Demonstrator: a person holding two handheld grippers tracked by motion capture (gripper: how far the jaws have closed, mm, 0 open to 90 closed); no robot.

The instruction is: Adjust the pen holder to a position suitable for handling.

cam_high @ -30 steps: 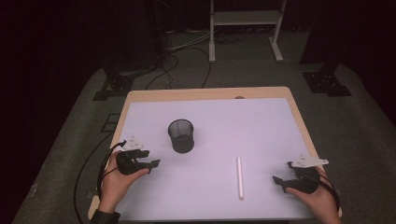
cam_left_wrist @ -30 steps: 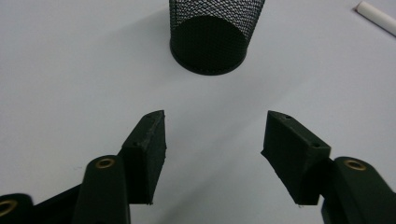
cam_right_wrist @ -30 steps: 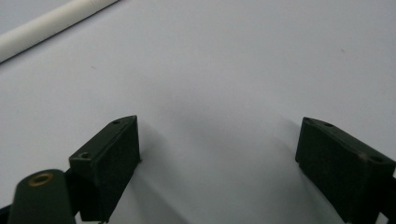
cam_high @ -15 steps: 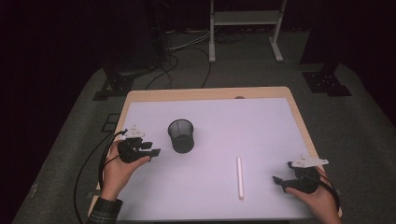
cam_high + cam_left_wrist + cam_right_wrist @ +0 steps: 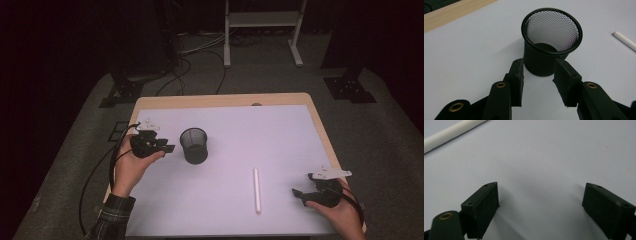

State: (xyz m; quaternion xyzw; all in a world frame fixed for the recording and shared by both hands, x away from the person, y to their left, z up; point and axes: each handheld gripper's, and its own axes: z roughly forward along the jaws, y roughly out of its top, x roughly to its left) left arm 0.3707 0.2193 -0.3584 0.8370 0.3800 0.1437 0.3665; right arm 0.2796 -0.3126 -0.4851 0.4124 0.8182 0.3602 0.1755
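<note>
Mesh cup [image 5: 551, 41] upright, just ahead of left gripper [image 5: 539, 75]; jaws spread w/ nothing between, just been closing. Right gripper [image 5: 541, 202] spread wide nr white stick [image 5: 256, 190].

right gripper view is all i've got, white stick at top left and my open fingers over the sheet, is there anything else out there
Observer: Yes, a black mesh pen cup stands upright, off to the left of the white stick.
Operator: anything in it
Observer: No, the left gripper view looks down into it and it is empty.
Operator: where's the left gripper
Observer: The left gripper points at the cup's side. Its fingers have just been closing with nothing between them, and the cup stands just past their tips.
</note>
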